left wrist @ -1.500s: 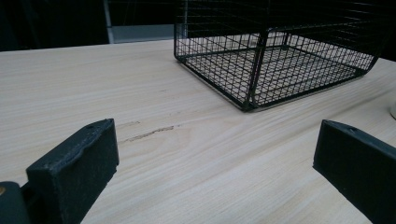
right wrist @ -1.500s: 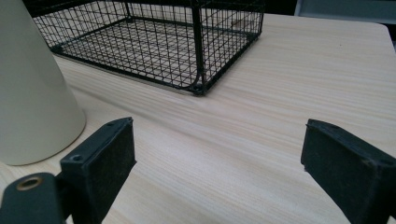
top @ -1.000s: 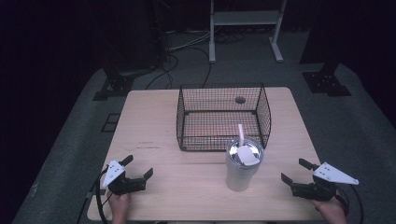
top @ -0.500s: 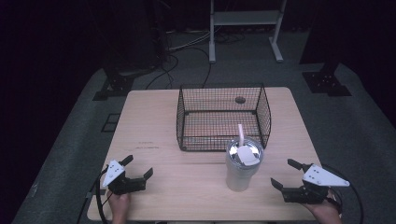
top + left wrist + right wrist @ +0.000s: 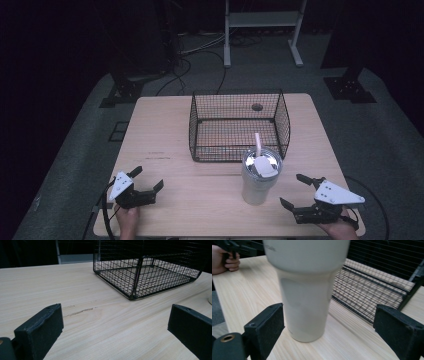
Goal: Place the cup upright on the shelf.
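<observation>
Black foam-faced jaws of the right gripper [image 5: 298,192] stand wide apart at the lower right of the high view, aimed leftward at the tumbler [image 5: 259,176], which stands upright just beside them on the pale wood worktop [image 5: 160,135]. In the right gripper view the cream body of the tumbler [image 5: 305,290] fills the upper middle of the frame and its narrow foot sits on the wood between the two spread jaws but nearer the left one, touching neither; the opening looks set broad so that the tapered lower part can pass in before any squeeze. The cup carries a clear lid and a pale straw [image 5: 258,144] that rises from it, so a grip low on the body would likely keep both undisturbed. Just behind the tumbler, toward the middle of the high view, the black wire basket [image 5: 239,125] stands empty with its open top upward; it seems the likely place for the cup, which stands just in front of its near wall. At the lower left of the high view the left gripper [image 5: 147,180] rests low by the worktop's near edge, well apart from the cup, its jaws likewise wide with nothing between them. Its own view looks across bare wood to the basket [image 5: 147,272] at upper right, so this hand appears merely parked, waiting clear of the other's approach.
</observation>
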{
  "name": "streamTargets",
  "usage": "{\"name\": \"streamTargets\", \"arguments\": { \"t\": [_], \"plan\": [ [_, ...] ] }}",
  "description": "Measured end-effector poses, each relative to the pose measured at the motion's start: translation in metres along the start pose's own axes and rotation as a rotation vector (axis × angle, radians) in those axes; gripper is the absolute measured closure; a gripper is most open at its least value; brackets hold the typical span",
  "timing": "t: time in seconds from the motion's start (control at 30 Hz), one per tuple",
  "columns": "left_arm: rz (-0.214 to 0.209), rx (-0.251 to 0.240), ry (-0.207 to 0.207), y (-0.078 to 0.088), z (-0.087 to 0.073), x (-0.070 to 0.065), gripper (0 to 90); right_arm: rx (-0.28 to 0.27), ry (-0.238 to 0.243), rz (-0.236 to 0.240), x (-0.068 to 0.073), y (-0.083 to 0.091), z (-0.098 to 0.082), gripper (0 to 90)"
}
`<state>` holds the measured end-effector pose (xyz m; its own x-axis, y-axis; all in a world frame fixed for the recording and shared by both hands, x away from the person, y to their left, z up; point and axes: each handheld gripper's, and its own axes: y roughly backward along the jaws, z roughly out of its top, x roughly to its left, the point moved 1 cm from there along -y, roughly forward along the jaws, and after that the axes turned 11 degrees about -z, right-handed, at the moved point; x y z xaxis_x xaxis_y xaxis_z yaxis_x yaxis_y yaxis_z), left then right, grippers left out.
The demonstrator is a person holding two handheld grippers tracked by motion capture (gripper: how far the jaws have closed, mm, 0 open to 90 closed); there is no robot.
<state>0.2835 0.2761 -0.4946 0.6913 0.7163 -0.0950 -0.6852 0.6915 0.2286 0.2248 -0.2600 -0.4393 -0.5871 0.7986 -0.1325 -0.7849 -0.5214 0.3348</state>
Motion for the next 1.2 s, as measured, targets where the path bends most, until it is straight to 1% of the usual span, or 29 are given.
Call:
{"name": "streamTargets", "arguments": {
  "t": [0.13,0.17,0.3,0.33,0.37,0.4,0.5,0.53,0.67,0.9,1.0,1.2],
  "plan": [
    [0.001,0.002,-0.001,0.000,0.000,0.000,0.0,0.000,-0.003,0.033,0.007,-0.005,0.001,9.2],
    [0.001,0.002,-0.001,0.000,0.000,0.000,0.0,0.000,-0.003,0.033,0.007,-0.005,0.001,9.2],
    [-0.001,0.004,-0.001,0.000,0.000,0.000,0.0,0.002,-0.007,0.057,0.012,-0.010,0.002,9.2],
    [-0.001,0.004,-0.003,0.000,0.000,0.000,0.0,0.005,0.001,0.060,0.014,-0.014,0.001,9.2],
    [-0.001,0.004,-0.003,0.000,0.000,0.000,0.0,0.005,0.001,0.060,0.014,-0.014,0.001,9.2],
    [-0.002,0.004,-0.003,0.000,0.000,0.000,0.0,0.009,-0.005,0.063,0.017,-0.018,0.002,9.2],
    [-0.003,0.002,-0.002,0.000,0.000,0.000,0.0,0.015,-0.005,0.078,0.020,-0.025,0.002,9.2],
    [-0.003,0.002,-0.001,0.000,0.000,0.000,0.0,0.015,-0.005,0.078,0.020,-0.025,0.002,9.2],
    [-0.003,0.005,-0.001,0.000,0.000,0.000,0.0,0.013,0.000,0.089,0.025,-0.033,0.005,9.2],
    [-0.002,0.004,-0.001,0.000,0.000,0.000,0.0,0.009,-0.008,0.095,0.030,-0.043,0.009,9.2],
    [-0.003,0.002,0.000,0.000,0.000,0.000,0.0,0.005,-0.023,0.081,0.031,-0.052,0.010,8.6],
    [-0.003,0.001,0.001,0.000,0.000,0.000,0.0,-0.009,-0.034,0.064,0.032,-0.061,0.011,8.6]
  ]
}}
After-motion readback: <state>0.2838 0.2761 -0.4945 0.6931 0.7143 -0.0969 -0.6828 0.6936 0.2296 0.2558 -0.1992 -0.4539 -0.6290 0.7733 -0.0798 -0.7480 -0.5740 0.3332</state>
